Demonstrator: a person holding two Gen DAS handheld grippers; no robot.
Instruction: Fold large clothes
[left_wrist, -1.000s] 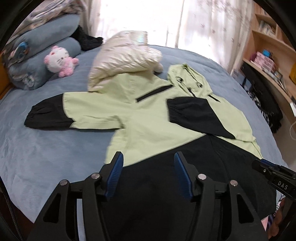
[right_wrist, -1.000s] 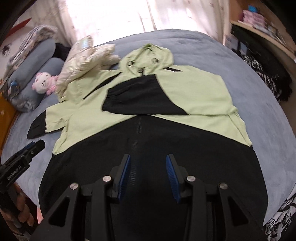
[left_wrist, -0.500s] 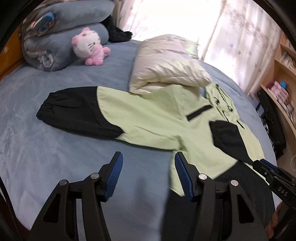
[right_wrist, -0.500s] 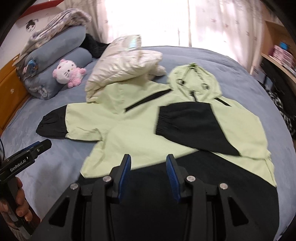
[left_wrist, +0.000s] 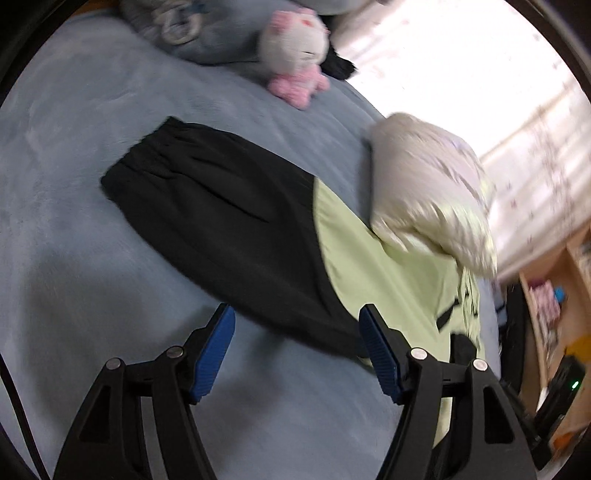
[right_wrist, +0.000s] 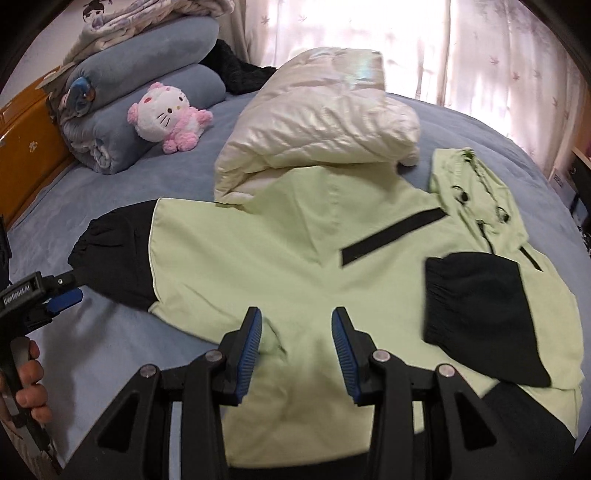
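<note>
Left gripper (left_wrist: 297, 341) jaws opening above jacket sleeve (left_wrist: 221, 225); nothing between.

Pale-green hooded jacket (right_wrist: 280, 258) with black cuffs lies flat — one sleeve folded across, other outstretched.

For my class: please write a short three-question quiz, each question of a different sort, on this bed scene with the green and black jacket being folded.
1. True or false: both sleeves of the green and black jacket are already folded across its front.
2. Which lies partly on the jacket's shoulder? A. plush cat toy B. cream puffer jacket C. rolled blue blanket
3. Fill in: the left tongs are poised over the outstretched black ____.

Key
1. False: one sleeve is folded in, the other sleeve lies stretched out on the bed.
2. B
3. sleeve; their jaws are opening, nothing gripped yet.
</note>
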